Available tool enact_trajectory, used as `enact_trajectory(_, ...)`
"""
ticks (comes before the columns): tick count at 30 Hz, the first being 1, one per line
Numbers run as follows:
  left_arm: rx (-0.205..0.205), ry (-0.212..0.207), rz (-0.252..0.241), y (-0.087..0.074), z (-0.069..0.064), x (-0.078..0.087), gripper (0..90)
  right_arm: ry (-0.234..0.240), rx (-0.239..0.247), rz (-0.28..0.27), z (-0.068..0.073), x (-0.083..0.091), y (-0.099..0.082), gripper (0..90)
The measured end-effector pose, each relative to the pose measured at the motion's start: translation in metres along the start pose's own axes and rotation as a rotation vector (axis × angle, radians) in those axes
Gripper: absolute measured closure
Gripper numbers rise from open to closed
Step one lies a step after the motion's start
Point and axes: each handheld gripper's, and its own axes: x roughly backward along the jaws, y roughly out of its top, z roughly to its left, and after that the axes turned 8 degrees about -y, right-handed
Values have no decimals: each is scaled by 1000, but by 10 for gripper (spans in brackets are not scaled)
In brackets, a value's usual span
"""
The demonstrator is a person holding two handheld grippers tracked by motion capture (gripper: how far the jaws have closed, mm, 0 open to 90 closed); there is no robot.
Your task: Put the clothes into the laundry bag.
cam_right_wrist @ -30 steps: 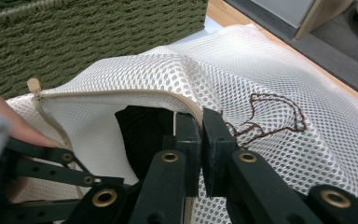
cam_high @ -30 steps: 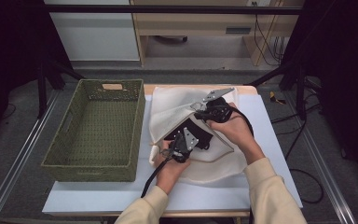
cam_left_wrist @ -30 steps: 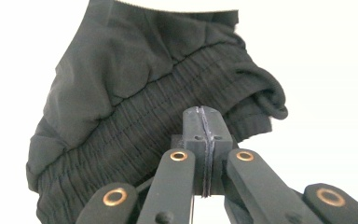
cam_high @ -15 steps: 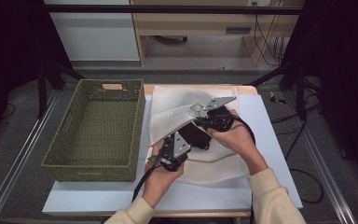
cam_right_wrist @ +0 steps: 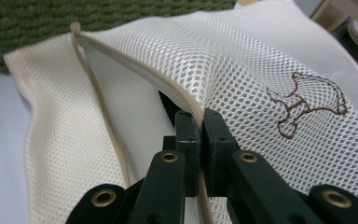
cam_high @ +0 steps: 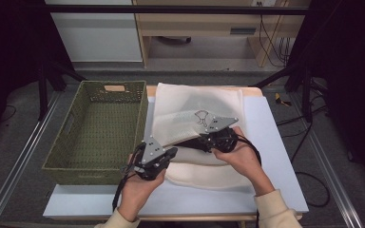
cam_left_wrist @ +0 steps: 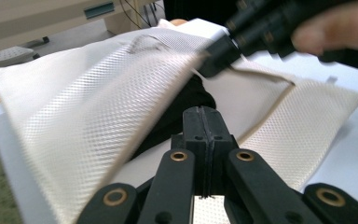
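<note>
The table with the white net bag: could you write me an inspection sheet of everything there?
Surface: pale table top, bare at the right.
Job's things: white mesh laundry bag with beige zipper open; something dark shows inside the opening.
Clutter: green woven basket at the left, nothing seen inside.
Grippers: right gripper shut on the bag's zipper edge, lifting it; left gripper shut, nothing seen between its jaws.
Cables: black cable trails from the left gripper; more on the floor at the right.
Surroundings: wooden furniture behind, dark frame legs at both sides.
</note>
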Motion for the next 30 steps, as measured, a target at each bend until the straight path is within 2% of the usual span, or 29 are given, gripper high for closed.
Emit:
enact_trajectory(5,29,17,-23,4,14,14,899,11,17,29,9,-8,-13,865)
enact_trajectory(11,37,36,-39,8,24,28,899,9,50,69,21,-17,-21,865)
enact_trajectory(16,74,46,-75,10,33,40,899,8,73,93,30,-21,-28,863)
enact_trajectory(21,65,63,-74,13,36,47,899,18,68,106,34,-24,-34,861)
enact_trajectory(26,77,74,-88,14,41,54,899,16,55,111,37,-27,-38,858)
enact_trajectory(30,86,85,-87,12,45,57,899,18,61,138,39,-33,-43,855)
